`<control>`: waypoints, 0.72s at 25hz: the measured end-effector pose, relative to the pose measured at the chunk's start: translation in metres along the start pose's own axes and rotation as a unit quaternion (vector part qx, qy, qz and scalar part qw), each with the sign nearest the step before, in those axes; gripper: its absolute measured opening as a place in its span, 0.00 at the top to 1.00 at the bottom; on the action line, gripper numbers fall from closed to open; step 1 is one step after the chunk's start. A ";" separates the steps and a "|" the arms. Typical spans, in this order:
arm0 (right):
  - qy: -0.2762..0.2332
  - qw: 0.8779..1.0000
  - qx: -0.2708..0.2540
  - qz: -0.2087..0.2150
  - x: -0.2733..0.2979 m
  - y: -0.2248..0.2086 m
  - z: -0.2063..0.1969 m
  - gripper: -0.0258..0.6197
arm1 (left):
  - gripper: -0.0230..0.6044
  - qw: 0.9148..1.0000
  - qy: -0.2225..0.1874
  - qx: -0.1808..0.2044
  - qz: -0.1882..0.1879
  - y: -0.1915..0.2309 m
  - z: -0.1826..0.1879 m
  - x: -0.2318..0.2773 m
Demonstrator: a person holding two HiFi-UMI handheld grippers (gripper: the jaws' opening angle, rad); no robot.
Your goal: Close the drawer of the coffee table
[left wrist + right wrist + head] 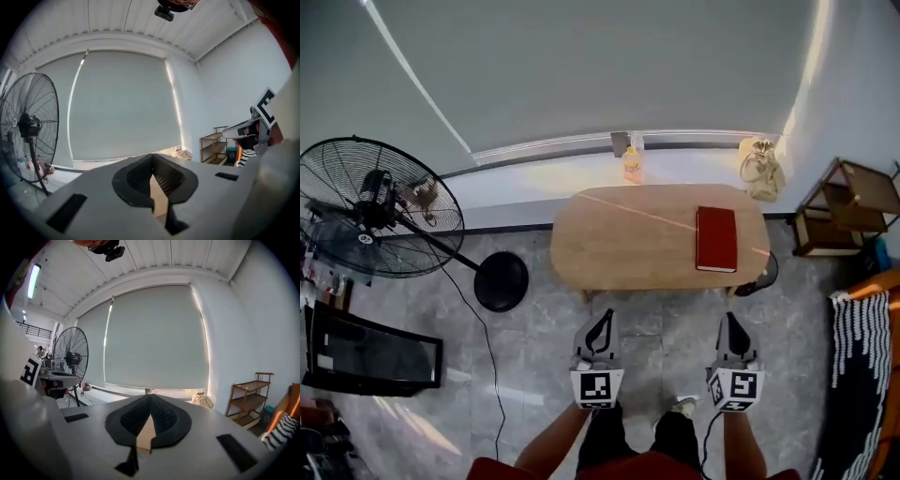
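Coffee table: the oval wooden coffee table [647,234] stands on the grey floor ahead of both tongs and lower than them. Its long axis runs left to right across the head view.
Drawer: no view shows a drawer front, and nothing juts out past the near long edge. I cannot tell whether it is pushed in or hidden under the top.
On the table: a red book [716,239] lies flat toward the right end.
Left tongs: the left tongs [604,317] have their tips together with nothing between them. They face the table's left-middle part.
Right tongs: the right tongs [730,319] are closed and empty, in line with the book's end of the table.
Nearer hand: neither. Both hang side by side, well apart from the near edge.
Pose: both forearms reach forward from the body, and both tongs point nearly level toward the window.
Next move calls for: probably lowering to the near edge to find the drawer front.
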State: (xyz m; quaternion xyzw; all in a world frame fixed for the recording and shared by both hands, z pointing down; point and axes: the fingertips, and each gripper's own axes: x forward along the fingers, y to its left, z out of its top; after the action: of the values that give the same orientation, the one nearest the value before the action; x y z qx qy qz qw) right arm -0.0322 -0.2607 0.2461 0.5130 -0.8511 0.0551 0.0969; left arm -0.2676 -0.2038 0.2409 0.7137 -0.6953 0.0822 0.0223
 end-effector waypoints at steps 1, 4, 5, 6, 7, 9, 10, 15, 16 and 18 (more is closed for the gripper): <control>-0.003 1.000 -0.007 -0.004 -0.006 0.003 0.015 0.96 | 0.95 1.000 0.002 -0.007 0.001 0.004 0.014 -0.007; -0.016 1.000 -0.021 -0.014 -0.020 0.017 0.052 0.96 | 0.95 1.000 -0.005 -0.015 0.004 0.024 0.051 -0.029; -0.024 0.999 -0.025 -0.012 -0.023 0.024 0.063 0.96 | 0.95 1.000 -0.011 -0.013 0.006 0.032 0.062 -0.038; -0.031 0.999 -0.030 -0.009 -0.026 0.032 0.074 0.96 | 0.95 1.000 -0.018 -0.011 0.008 0.040 0.073 -0.045; -0.039 0.999 -0.037 -0.005 -0.029 0.039 0.086 0.96 | 0.95 1.000 -0.024 -0.008 0.011 0.046 0.082 -0.052; -0.059 0.997 -0.055 0.005 -0.035 0.051 0.109 0.96 | 0.95 0.999 -0.042 -0.002 0.016 0.055 0.100 -0.062; -0.069 0.996 -0.063 0.009 -0.038 0.058 0.119 0.96 | 0.95 0.998 -0.053 0.005 0.019 0.060 0.108 -0.067; -0.107 0.991 -0.082 0.023 -0.046 0.088 0.151 0.96 | 0.95 0.992 -0.116 0.035 0.027 0.077 0.141 -0.091; -0.112 0.990 -0.083 0.026 -0.044 0.093 0.155 0.96 | 0.95 0.992 -0.121 0.034 0.026 0.080 0.144 -0.093; -0.118 0.989 -0.084 0.032 -0.039 0.102 0.159 0.96 | 0.95 0.990 -0.132 0.034 0.029 0.088 0.147 -0.096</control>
State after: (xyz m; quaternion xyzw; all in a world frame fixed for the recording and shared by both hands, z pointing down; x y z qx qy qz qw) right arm -0.1220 -0.2098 0.0828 0.4786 -0.8740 -0.0749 0.0368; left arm -0.3444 -0.1333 0.0740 0.6979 -0.7095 0.0116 -0.0968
